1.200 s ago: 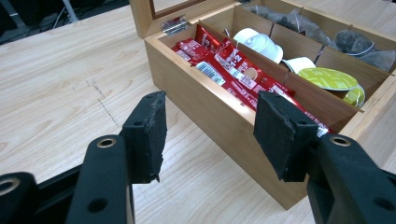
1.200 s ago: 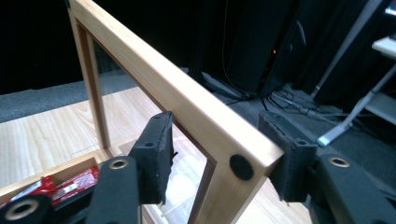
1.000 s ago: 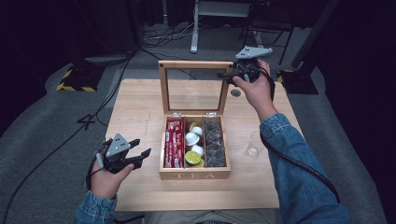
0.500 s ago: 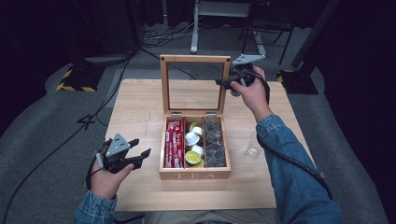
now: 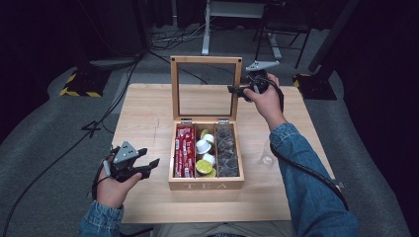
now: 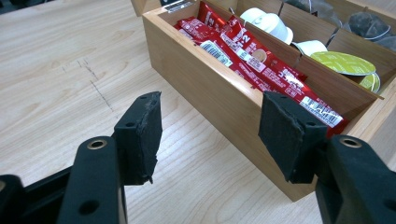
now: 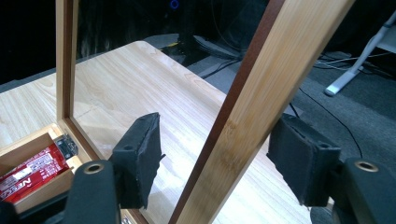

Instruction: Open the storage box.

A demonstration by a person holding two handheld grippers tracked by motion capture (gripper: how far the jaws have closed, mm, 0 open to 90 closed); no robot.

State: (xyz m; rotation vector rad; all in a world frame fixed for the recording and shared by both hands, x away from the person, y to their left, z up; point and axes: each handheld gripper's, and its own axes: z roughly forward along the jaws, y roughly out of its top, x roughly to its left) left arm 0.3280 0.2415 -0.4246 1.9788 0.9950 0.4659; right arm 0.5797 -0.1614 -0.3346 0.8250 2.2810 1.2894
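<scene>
Between the right claw's (image 7: 215,158) spread jaws stands the lid's frame (image 7: 261,107), just released since it stays upright alone. Left claw (image 6: 210,130) waits spread beside the tea box (image 6: 219,88), ready to steady it.

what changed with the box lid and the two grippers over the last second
The right hand-held gripper slid down the lid frame's right side, its jaws opening, the frame between the pads but untouched. The left hand-held gripper stayed put, jaws opening slightly, empty. Lid upright, tea box unmoved.

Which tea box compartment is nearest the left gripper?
The one with red sachets, at the box's left end, facing the left gripper; the capsule compartment and the dark tea-bag compartment lie farther right.
</scene>
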